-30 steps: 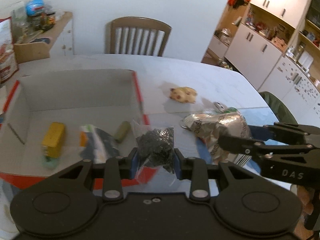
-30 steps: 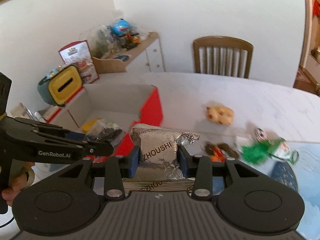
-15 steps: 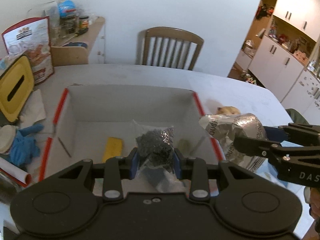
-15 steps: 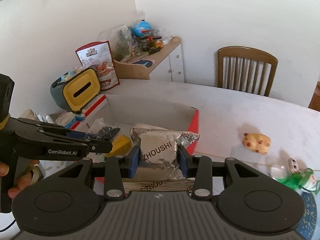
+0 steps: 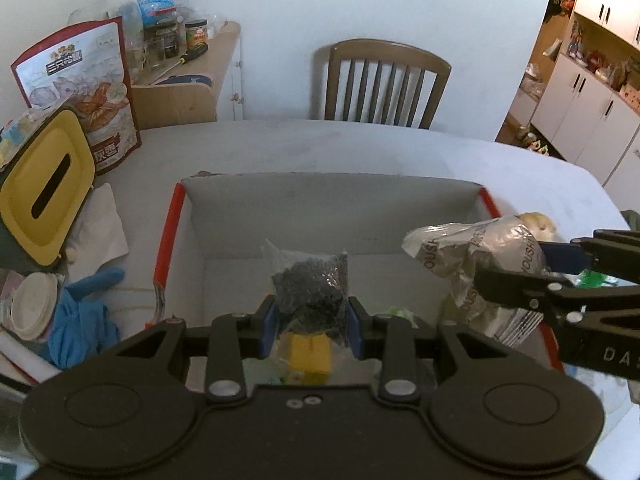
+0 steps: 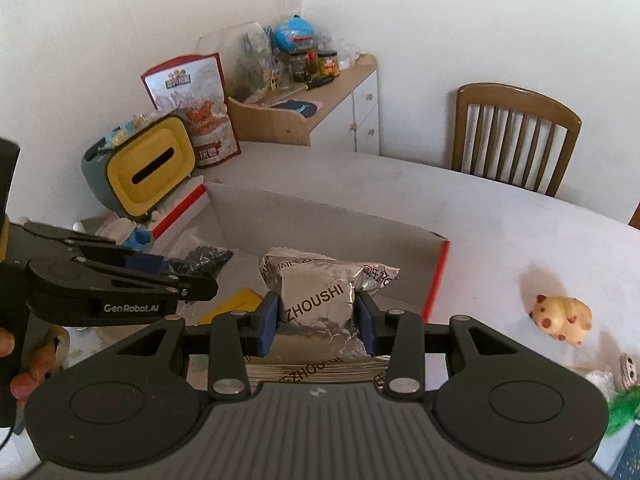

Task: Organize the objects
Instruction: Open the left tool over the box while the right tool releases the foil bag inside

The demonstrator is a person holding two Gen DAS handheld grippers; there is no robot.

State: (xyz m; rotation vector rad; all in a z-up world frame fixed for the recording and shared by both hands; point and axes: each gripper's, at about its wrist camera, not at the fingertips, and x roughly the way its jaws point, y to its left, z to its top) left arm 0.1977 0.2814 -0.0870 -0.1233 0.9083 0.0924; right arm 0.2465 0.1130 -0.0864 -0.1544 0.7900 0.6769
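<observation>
Left wrist view — left claw (image 5: 311, 322) clenched on a clear bag (image 5: 310, 284) of dark bits, held over the open box (image 5: 332, 196); a yellow block (image 5: 310, 356) lies on the box floor beneath. Right wrist view — right claw (image 6: 317, 322) grasps a foil pouch (image 6: 320, 292) above the box's near-right corner; a toy pig (image 6: 562, 314) sits on the surface (image 6: 500, 216) near its right edge.

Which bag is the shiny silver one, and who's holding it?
The crinkly foil packet is the shiny one, held in the right gripper. The left gripper's clear bag holds dark bits.
</observation>
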